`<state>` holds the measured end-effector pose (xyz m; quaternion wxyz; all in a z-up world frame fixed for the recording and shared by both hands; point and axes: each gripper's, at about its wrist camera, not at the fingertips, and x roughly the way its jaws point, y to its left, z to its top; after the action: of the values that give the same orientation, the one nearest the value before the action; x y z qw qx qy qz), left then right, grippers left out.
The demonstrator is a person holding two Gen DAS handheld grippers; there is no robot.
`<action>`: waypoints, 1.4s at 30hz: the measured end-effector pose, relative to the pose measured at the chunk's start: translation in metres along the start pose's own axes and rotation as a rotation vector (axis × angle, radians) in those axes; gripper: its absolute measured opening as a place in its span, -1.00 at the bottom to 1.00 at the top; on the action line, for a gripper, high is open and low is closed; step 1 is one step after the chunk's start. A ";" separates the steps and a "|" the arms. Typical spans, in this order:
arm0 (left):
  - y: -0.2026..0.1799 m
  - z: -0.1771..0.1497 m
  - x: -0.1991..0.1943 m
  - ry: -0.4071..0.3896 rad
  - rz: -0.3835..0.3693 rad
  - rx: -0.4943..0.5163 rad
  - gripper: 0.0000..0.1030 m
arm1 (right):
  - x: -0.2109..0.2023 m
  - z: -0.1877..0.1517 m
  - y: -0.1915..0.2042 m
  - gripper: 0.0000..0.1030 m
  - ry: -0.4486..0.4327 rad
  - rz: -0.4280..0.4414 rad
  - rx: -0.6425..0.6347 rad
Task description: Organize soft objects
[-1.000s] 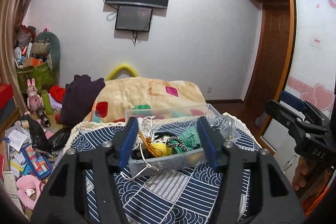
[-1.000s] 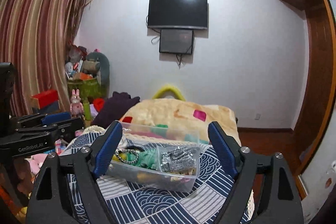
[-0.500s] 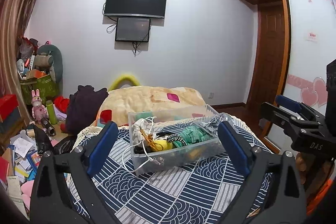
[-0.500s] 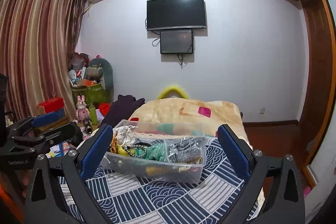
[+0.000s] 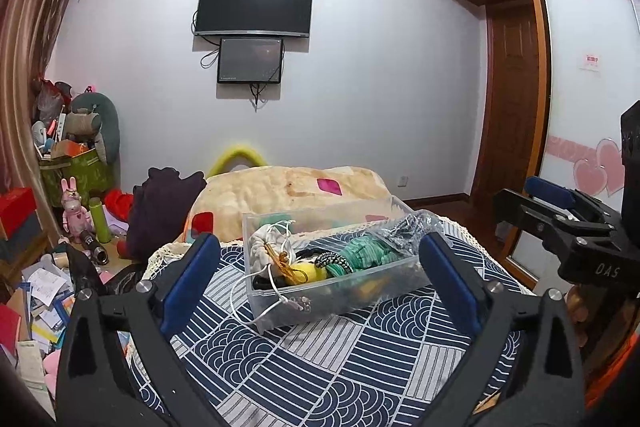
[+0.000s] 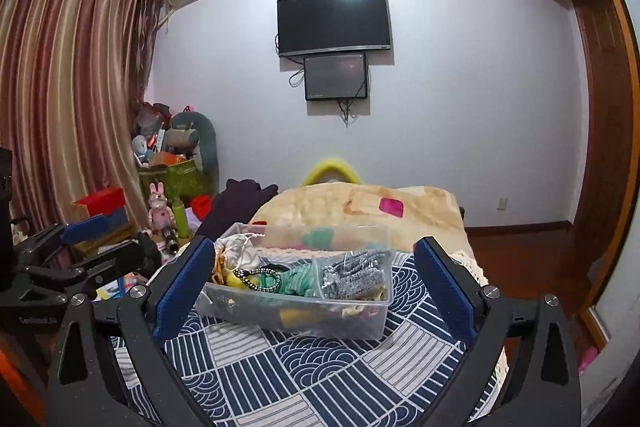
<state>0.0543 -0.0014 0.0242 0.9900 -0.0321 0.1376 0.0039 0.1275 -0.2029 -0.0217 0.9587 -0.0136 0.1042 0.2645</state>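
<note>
A clear plastic box (image 5: 336, 291) stands on the blue patterned cloth (image 5: 320, 359) of a table. It holds a white drawstring bag (image 5: 268, 247), a green knit piece (image 5: 364, 251), a yellow item, a black-and-white cord and a silver mesh piece (image 5: 408, 227). My left gripper (image 5: 316, 283) is open and empty, held back from the box. My right gripper (image 6: 312, 287) is open and empty, also held back from the box (image 6: 296, 311). Each gripper shows at the edge of the other's view.
A bed with a cream blanket (image 5: 288, 195) lies behind the table. A dark purple garment (image 5: 160, 203) is heaped at its left. Toys, boxes and papers (image 5: 44, 291) clutter the floor at left. A wooden door and wardrobe (image 5: 516, 99) stand at right.
Both grippers have opened wider and pulled back from the box. The views have tilted upward, showing more of the wall and ceiling.
</note>
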 end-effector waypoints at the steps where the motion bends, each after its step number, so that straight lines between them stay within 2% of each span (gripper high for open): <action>1: 0.000 0.000 0.000 0.001 -0.001 0.000 0.96 | -0.001 0.001 0.000 0.94 -0.002 0.000 -0.002; 32: 0.000 -0.001 -0.001 -0.004 -0.018 -0.025 0.98 | -0.009 0.004 0.003 0.94 -0.016 0.009 -0.002; 42: 0.002 -0.001 0.000 0.017 -0.023 -0.040 0.98 | -0.009 0.006 0.005 0.94 -0.008 0.013 -0.003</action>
<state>0.0542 0.0004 0.0228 0.9879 -0.0537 0.1458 -0.0049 0.1180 -0.2027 -0.0139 0.9572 -0.0134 0.1002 0.2711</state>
